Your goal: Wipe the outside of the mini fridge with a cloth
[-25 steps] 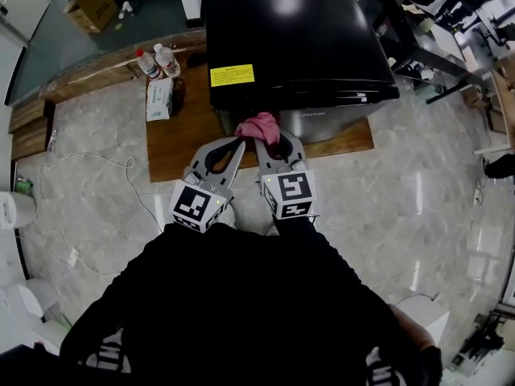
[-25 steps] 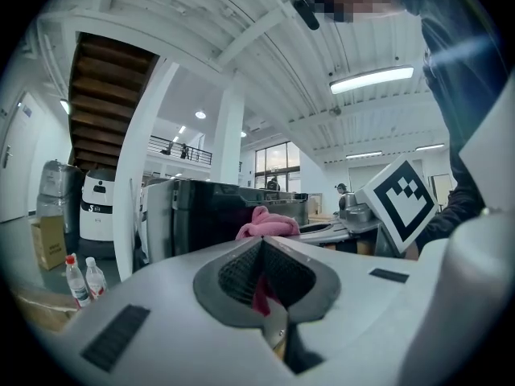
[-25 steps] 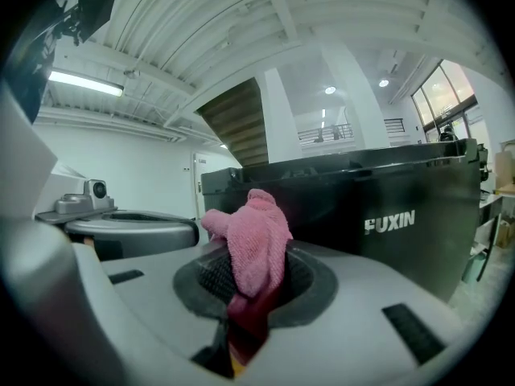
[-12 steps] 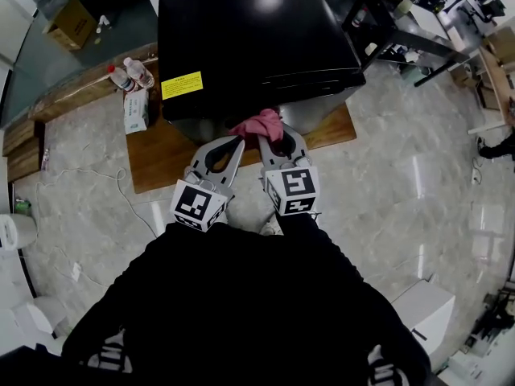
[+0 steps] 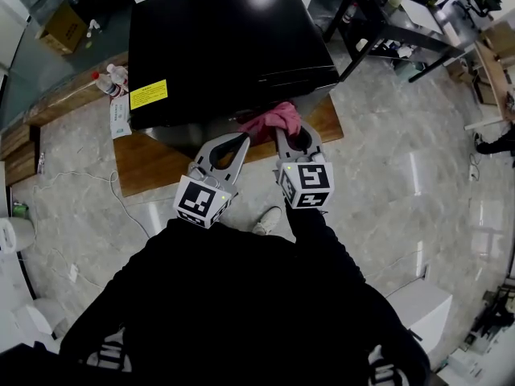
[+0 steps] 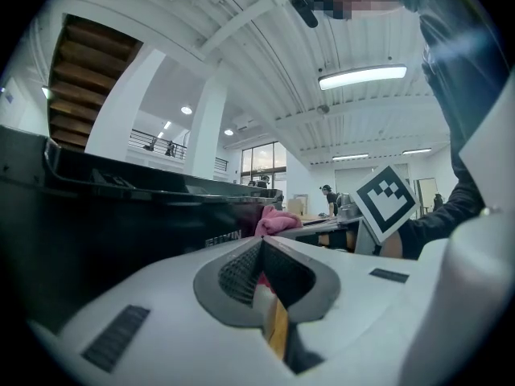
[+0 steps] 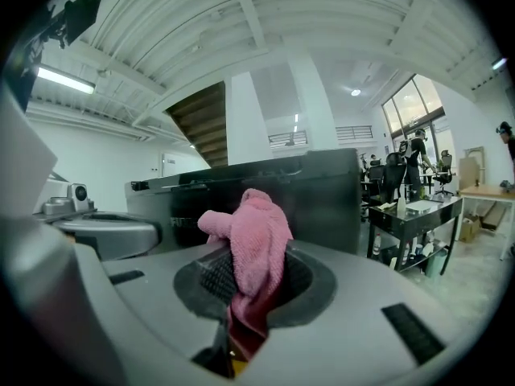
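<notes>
Mini fridge (image 5: 225,47) fills the upper centre of the head view, front face just beyond both tools. Left gripper (image 5: 241,138), centre-left, is clenched on nothing. Right gripper (image 5: 289,133), just beside it, grasps the pink cloth (image 5: 273,121), bunched at the fridge's lower front edge; contact appears likely, so the right hand leads.

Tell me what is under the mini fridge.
A wooden platform lies under the mini fridge and shows in front of it and beside it. Whatever is directly beneath the fridge is covered and cannot be seen.
</notes>
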A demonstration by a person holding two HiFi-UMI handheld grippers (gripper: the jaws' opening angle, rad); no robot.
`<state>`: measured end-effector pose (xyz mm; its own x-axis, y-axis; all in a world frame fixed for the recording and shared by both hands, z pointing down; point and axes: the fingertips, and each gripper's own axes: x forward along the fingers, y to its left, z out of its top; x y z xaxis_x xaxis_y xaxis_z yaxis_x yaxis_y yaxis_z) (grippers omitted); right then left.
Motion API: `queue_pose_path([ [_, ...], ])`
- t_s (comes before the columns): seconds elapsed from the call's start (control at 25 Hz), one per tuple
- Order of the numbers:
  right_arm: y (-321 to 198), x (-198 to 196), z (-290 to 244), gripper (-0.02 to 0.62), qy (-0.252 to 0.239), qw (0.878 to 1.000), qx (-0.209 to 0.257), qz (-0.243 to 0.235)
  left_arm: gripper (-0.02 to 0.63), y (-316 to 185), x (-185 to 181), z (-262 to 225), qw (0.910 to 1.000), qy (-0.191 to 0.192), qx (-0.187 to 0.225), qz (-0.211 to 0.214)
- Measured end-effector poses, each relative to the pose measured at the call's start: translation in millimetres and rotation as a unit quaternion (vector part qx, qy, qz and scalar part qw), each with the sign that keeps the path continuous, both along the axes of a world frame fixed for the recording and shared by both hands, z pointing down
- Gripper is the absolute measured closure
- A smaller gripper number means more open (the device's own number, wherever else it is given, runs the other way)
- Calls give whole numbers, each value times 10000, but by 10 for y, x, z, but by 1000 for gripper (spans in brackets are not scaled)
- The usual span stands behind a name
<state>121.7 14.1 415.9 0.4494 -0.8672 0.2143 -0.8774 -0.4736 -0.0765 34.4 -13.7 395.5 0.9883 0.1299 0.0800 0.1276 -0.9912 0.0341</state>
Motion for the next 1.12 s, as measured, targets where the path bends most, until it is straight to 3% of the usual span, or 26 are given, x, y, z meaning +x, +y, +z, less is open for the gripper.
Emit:
queue_pose_path([
  [0.36, 553, 763, 39, 526, -15, 9997, 6, 236, 600, 407, 350, -23, 9998, 6, 9, -222],
  [0.64, 765, 985, 134, 529, -104, 9998, -11, 165, 601, 542, 300, 24, 9981, -43, -14, -608],
  [0.8, 767, 801, 140, 529, -56, 9999, 126, -23, 601, 439, 82, 124, 9963, -71, -6, -855],
  [1.12, 350, -223, 500, 529, -313, 9975, 83, -634, 601, 65, -622, 465, 9946, -169, -129, -1021],
])
